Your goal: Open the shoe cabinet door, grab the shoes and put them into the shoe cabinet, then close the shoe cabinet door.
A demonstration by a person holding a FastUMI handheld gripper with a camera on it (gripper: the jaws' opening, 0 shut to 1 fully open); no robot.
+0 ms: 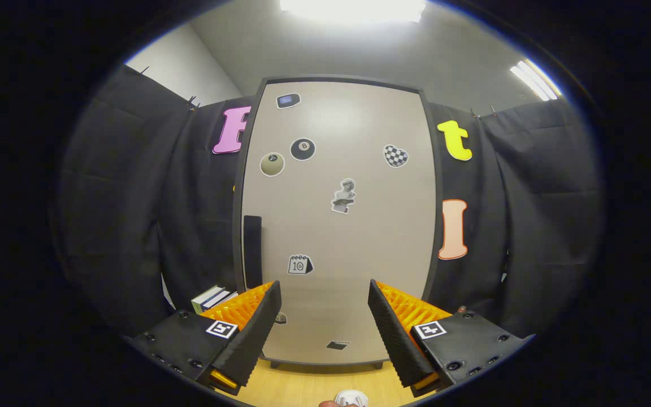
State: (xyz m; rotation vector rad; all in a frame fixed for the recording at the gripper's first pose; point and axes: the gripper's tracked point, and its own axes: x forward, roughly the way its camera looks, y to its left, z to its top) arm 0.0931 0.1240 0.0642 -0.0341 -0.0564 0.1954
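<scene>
A tall shoe cabinet (337,226) with a pale beige door stands straight ahead, beyond my fingers, and its door is shut. A dark vertical handle (252,250) runs down the door's left edge, just above my left fingertip. Several stickers dot the door. My gripper (324,294) is open, its fingers spread wide with nothing between them, facing the lower part of the door. A small bit of something white (351,398) pokes up from the wooden floor between the fingers; I cannot tell if it is a shoe.
Black cloth walls hang on both sides of the cabinet. A stack of books (212,297) lies on the floor to the cabinet's left, behind my left finger. The wooden floor (303,384) runs from the cabinet's feet toward me.
</scene>
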